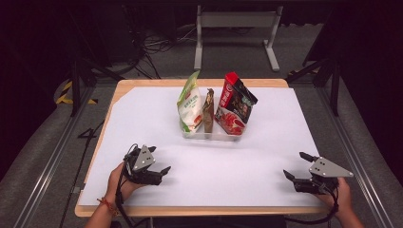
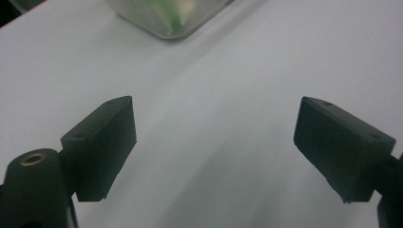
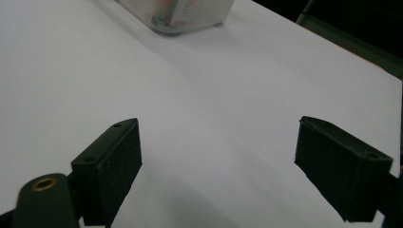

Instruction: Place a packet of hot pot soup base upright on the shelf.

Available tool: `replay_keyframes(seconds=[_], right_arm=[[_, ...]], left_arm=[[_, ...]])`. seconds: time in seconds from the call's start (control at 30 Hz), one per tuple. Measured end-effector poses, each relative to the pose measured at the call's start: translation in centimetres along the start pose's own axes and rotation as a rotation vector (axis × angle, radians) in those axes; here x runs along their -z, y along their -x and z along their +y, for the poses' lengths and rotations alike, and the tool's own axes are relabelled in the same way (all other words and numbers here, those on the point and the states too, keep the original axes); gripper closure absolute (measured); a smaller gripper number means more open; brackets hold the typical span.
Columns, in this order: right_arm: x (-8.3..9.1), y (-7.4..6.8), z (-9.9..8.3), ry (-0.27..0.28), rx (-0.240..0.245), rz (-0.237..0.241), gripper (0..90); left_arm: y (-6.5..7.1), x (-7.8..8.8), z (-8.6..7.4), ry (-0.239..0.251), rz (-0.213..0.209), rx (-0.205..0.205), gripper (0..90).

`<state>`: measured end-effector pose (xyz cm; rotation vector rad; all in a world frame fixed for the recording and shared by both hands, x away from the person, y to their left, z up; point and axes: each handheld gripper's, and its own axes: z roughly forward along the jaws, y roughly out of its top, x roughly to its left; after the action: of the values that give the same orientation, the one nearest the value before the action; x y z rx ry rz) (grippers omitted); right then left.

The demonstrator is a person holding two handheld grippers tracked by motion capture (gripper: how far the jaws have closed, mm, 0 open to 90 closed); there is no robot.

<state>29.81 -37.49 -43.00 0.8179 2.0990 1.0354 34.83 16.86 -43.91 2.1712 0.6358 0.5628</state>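
Observation:
A clear plastic bin stands at the middle of the white table, holding three upright snack bags: a green-and-white one, a thin brown one and a red-and-black one. My left gripper rests near the front left, held by a hand, jaws wide apart with nothing between them. My right gripper sits at the front right, also open and empty. A corner of the bin appears at the top of the left gripper view, and the bin also tops the right gripper view.
The white sheet covers a wooden tabletop whose edge runs along the front. A metal stand is on the floor beyond the table, with cables to its left.

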Motion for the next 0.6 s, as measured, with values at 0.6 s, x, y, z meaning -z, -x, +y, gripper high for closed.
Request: replay_keyframes(seconds=[0.6], right_arm=[[-0.28,0.01,-0.14,-0.012,0.012,-0.007,16.1]], left_arm=[[-0.07,-0.02,0.01,0.002,0.001,-0.001,14.8]])
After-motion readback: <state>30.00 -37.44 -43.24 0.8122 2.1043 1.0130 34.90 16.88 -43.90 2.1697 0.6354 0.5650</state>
